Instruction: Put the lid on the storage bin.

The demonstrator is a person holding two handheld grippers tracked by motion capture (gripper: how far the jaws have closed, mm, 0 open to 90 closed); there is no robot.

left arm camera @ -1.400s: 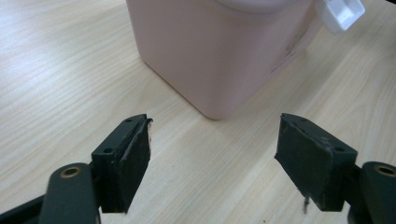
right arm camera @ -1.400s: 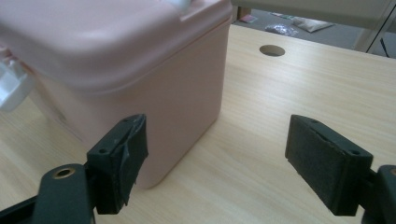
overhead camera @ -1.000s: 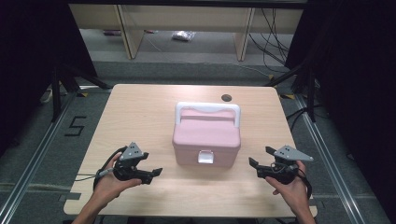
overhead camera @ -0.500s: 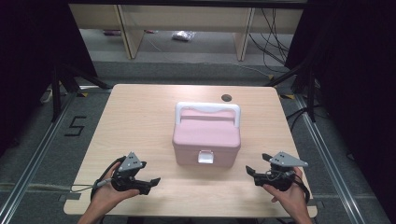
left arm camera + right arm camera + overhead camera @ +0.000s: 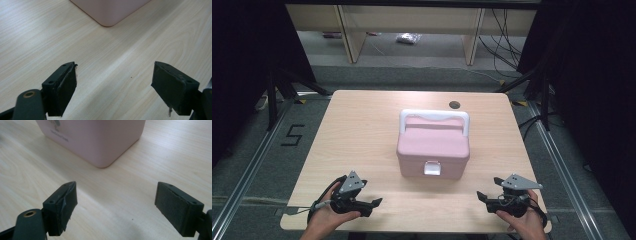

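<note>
One pink box (image 5: 433, 146) is seen near the middle of the wooden surface (image 5: 362, 130), lid shut, one white handle (image 5: 434, 118) lying over its far top edge and one white latch (image 5: 432, 168) on the near face. Bare wood is left all round the box, with wide strips to either side and a narrower strip between its near face and the near edge of the surface. One dark round hole (image 5: 454, 104) is noted near the far edge. Two grippers are counted, each held in a hand at the near edge: the left gripper (image 5: 376, 202) near the near-left corner, the right gripper (image 5: 480, 196) near the near-right corner, both well apart from the box. In the left gripper view the jaws are spread wide with nothing between them, bare wood below and a rounded box corner (image 5: 108, 23) ahead. In the right gripper view the jaws are likewise spread wide and empty, and a box corner (image 5: 103, 163) is seen ahead, untouched. The floor beyond is crossed by cables (image 5: 504, 40).
</note>
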